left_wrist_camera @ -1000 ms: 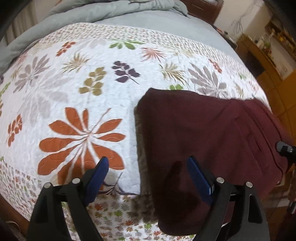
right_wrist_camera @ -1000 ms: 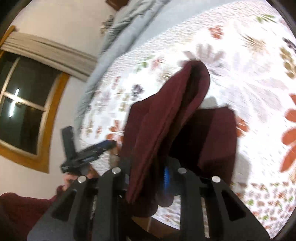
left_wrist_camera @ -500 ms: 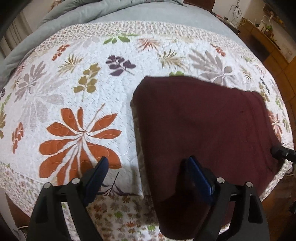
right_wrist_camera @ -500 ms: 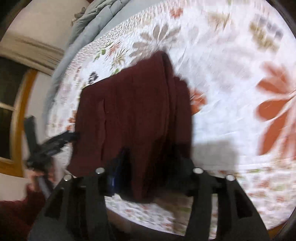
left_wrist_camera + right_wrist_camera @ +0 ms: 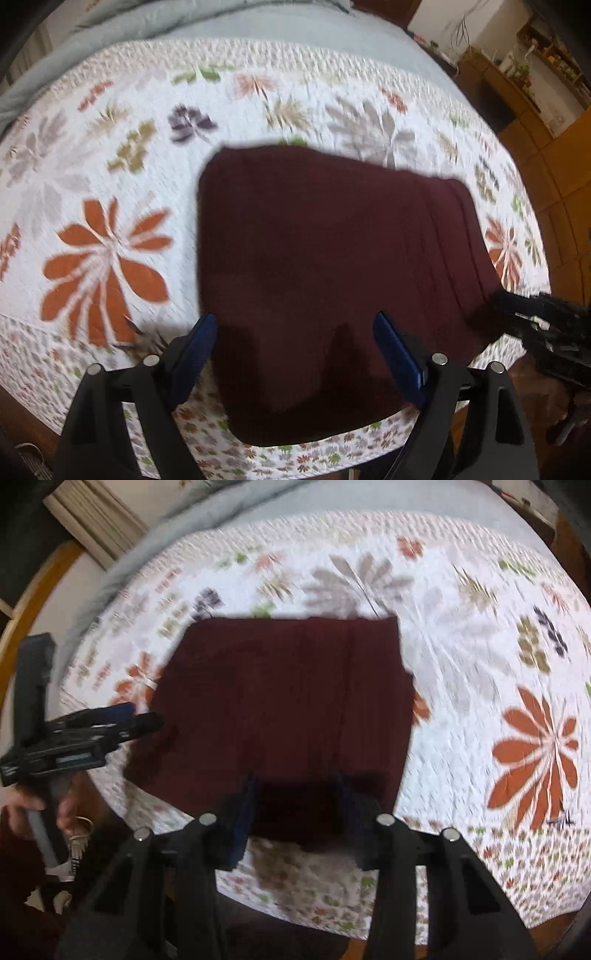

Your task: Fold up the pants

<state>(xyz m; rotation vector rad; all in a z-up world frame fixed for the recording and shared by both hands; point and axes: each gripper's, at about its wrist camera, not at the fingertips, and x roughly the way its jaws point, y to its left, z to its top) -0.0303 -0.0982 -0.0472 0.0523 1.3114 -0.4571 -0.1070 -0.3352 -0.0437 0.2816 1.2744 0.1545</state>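
Blue-padded fingers [image 5: 201,343] of the left gripper [image 5: 295,347] stand wide apart above the near edge of the maroon pants [image 5: 332,266], one pad over the quilt beside the cloth's left edge and the other over the cloth, with nothing pinched between them. Seen through the right wrist camera, the right gripper [image 5: 297,805] has just been narrowing its jaws; its pads are dark and blurred against the fabric's near edge, and they appear to straddle it without clamping, though the smear leaves some doubt. My reading is that both tools have let the cloth go so the folded bundle can settle.

Just beyond the fingers, the pants lie as a squarish folded stack flat on the floral quilt [image 5: 110,206], close to the near edge of the bed, where both hands reach it without stretching. Faint lengthwise ridges run along the side nearer the right gripper, probably layered edges from the fold. The right gripper also shows at the right border of the left view, level with the stack's corner.

Farther off, the quilt spreads bare of other clothing, and a grey blanket [image 5: 207,18] is bunched at the head of the bed. The fold looks close to finished; any remaining work would be squaring the edges.
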